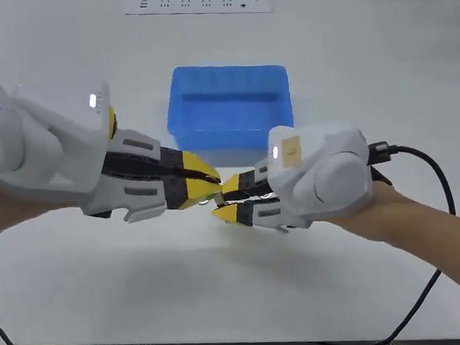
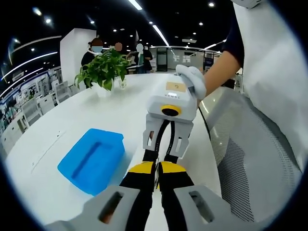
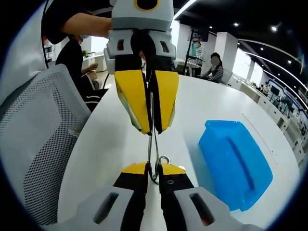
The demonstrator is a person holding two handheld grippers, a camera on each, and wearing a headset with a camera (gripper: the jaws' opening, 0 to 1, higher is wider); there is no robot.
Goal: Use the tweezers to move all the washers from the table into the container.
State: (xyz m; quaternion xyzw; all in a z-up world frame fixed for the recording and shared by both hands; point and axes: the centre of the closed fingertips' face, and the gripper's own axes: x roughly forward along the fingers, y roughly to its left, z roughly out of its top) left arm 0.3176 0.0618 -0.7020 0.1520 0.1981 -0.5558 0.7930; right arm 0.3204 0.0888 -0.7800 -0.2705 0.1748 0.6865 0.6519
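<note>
Thin metal tweezers (image 3: pixel 152 144) run between my two grippers, which meet tip to tip over the white table. My left gripper (image 1: pixel 213 182) comes in from the left, its yellow jaws shut on one end of the tweezers. My right gripper (image 1: pixel 227 200) comes in from the right and is shut on the other end (image 3: pixel 154 176). In the right gripper view a small metal washer (image 3: pixel 164 160) lies on the table just beside the right jaws. The blue container (image 1: pixel 230 151) stands right behind the grippers, open side up; it is also seen as a blue container (image 2: pixel 91 159) in the left gripper view.
A white power strip (image 1: pixel 198 3) lies at the table's far edge. A black cable (image 1: pixel 438 186) trails from the right gripper. A mesh chair (image 3: pixel 38 139) stands at the table's near side. A potted plant (image 2: pixel 103 70) and people are farther off.
</note>
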